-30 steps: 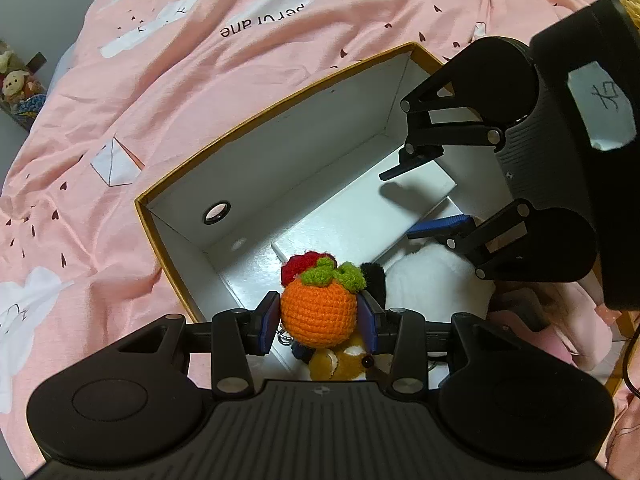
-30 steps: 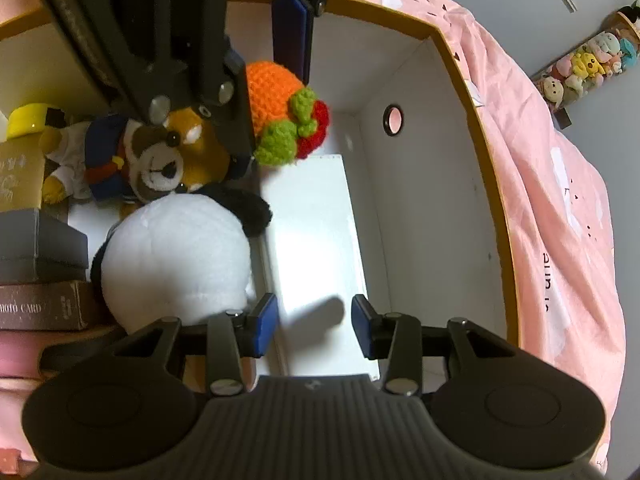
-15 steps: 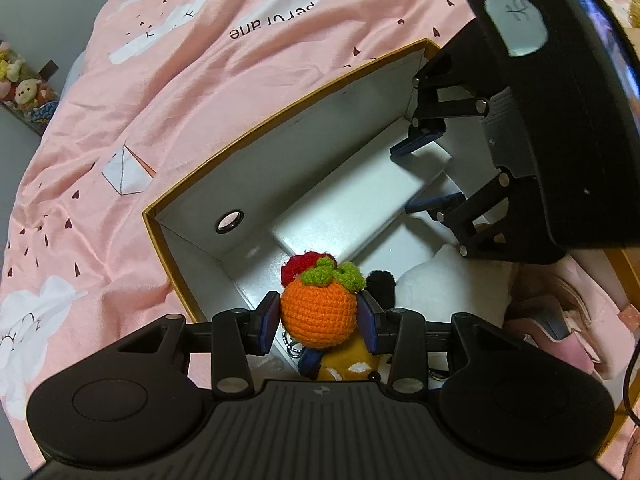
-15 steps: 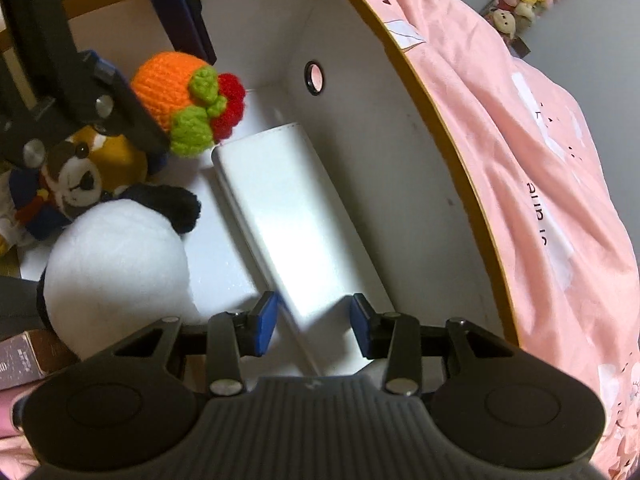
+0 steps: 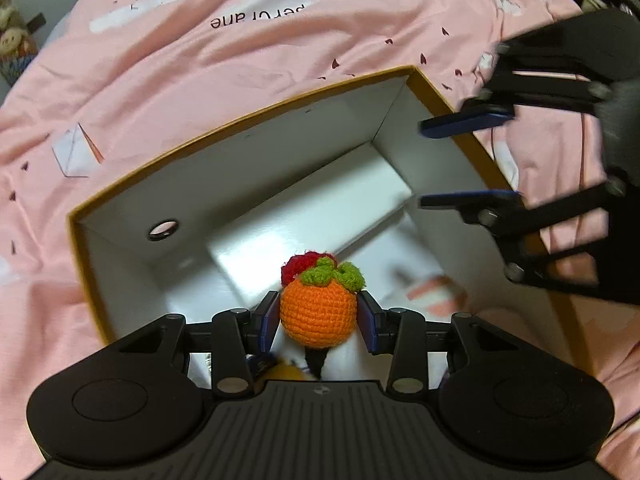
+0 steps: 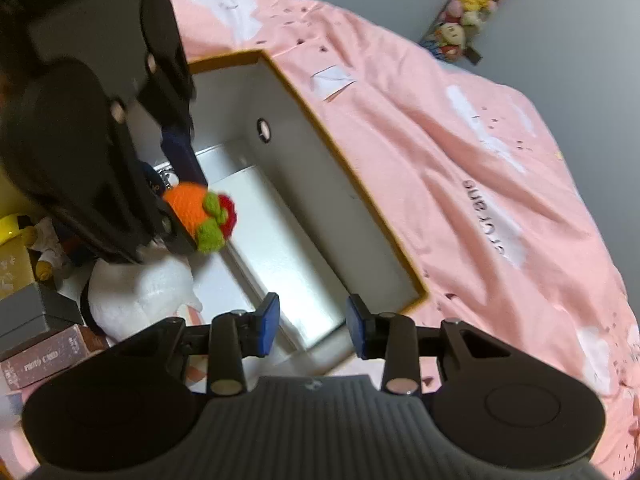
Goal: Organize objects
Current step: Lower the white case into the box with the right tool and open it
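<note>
Pinched between the left claw's (image 5: 318, 316) pads, an orange crochet fruit (image 5: 318, 314) is held above the white box (image 5: 224, 168). Over the box's far rim, the right claw (image 6: 312, 326) is closing on nothing.

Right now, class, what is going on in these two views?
A person is tidying soft toys into a white cardboard box with a tan rim on a pink bedspread. The left gripper is shut on an orange crocheted fruit with green leaves, held above the box's inside. The right gripper holds nothing; its jaws are closing over the box's near end. A white plush toy already lies inside.
</note>
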`<state>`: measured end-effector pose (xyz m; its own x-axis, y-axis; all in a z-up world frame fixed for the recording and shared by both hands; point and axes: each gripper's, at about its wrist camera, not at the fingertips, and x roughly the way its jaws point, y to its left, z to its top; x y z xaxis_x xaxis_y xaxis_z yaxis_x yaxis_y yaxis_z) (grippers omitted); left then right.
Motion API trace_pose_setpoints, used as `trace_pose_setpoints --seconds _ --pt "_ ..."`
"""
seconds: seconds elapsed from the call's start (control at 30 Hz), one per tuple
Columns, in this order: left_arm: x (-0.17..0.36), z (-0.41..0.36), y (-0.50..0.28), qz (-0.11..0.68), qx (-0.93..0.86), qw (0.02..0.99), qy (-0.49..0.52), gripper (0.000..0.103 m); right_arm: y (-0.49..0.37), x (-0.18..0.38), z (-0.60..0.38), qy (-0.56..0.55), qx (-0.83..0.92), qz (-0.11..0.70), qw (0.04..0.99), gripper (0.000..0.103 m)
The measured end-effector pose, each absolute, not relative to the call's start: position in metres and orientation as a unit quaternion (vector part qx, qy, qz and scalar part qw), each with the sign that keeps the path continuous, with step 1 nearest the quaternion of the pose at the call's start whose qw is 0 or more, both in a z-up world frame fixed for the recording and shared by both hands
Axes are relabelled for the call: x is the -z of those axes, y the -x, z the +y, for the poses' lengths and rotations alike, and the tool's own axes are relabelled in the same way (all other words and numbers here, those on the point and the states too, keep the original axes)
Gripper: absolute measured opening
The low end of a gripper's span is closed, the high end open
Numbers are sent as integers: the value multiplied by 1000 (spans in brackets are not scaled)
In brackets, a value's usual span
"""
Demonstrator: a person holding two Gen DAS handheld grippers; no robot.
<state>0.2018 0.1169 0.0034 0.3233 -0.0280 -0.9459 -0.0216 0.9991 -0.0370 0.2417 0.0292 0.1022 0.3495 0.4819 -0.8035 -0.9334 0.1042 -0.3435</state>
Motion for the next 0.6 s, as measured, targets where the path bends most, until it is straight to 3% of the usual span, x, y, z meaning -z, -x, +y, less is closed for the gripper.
trace_pose_setpoints --seconds 0.17,0.5,0.6 --pt "4 118 -215 580 11 809 89 46 -249 -93 -5 418 -511 244 711 37" --pt "19 96 -225 591 19 804 70 47 -257 -78 -10 412 -505 233 722 38" --pt "16 97 -222 589 17 805 71 52 -261 -76 -11 411 -501 240 723 39"
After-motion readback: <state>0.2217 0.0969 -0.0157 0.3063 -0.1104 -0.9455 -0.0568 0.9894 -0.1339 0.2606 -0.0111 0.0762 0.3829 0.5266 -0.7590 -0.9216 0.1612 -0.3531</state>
